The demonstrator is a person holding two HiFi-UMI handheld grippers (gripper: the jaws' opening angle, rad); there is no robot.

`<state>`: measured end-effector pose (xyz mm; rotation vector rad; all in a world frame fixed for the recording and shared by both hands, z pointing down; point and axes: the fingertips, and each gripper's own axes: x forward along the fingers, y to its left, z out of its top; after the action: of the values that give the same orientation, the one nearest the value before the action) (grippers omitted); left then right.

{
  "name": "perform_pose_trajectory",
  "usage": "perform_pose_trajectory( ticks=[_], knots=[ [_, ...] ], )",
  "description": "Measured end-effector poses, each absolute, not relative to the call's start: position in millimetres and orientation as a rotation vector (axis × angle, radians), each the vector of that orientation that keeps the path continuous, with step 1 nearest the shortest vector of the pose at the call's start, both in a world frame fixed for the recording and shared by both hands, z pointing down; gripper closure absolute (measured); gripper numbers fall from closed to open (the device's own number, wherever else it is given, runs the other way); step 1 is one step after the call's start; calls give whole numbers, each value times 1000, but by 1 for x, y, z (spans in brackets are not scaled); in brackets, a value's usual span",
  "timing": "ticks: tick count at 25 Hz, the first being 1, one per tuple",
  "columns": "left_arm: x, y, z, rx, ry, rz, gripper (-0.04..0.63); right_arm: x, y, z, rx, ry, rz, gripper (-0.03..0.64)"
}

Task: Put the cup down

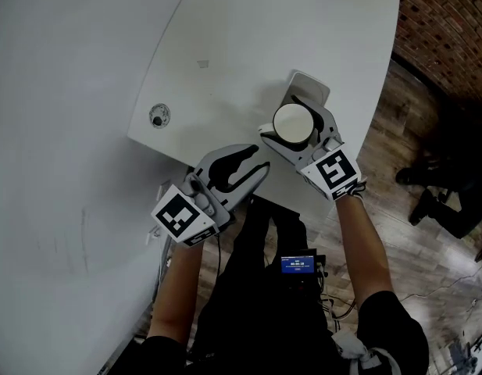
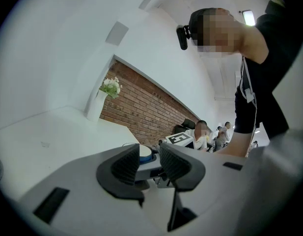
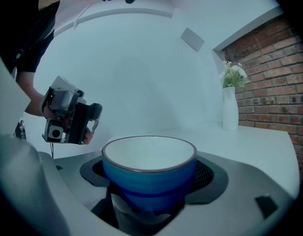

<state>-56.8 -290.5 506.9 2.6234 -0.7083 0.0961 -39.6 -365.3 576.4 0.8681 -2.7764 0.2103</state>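
Note:
A blue cup (image 3: 149, 176) with a white inside (image 1: 294, 123) stands upright between the jaws of my right gripper (image 1: 301, 108), which is shut on its sides. It is over the white table (image 1: 225, 37), close to the front edge; I cannot tell whether it touches the top. The right gripper (image 3: 150, 181) presses the cup from both sides with its dark pads (image 3: 207, 173). My left gripper (image 1: 260, 170) hovers just left of it at the table's edge, jaws a narrow gap apart and holding nothing. Through the left gripper (image 2: 150, 163) gap the cup (image 2: 145, 154) shows beyond.
A white vase with flowers (image 3: 231, 102) stands far back on the table by the brick wall (image 2: 141, 107). A round cable port (image 1: 158, 116) sits left of the grippers. Wooden floor (image 1: 412, 233) lies to the right, where people sit in the distance.

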Motion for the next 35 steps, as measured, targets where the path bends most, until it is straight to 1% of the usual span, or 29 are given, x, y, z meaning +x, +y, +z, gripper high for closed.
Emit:
perform_pose_trajectory(
  ticks=[15, 25, 35],
  knots=[
    [-58, -290, 510, 2619, -707, 97, 477, -36, -351, 586, 858, -2682, 72, 193],
    [-59, -289, 507, 2622, -708, 90, 477, -37, -349, 585, 844, -2722, 188, 193],
    [-59, -288, 504, 2622, -719, 91, 477, -20, -343, 585, 884, -2687, 189, 192]
  ],
)
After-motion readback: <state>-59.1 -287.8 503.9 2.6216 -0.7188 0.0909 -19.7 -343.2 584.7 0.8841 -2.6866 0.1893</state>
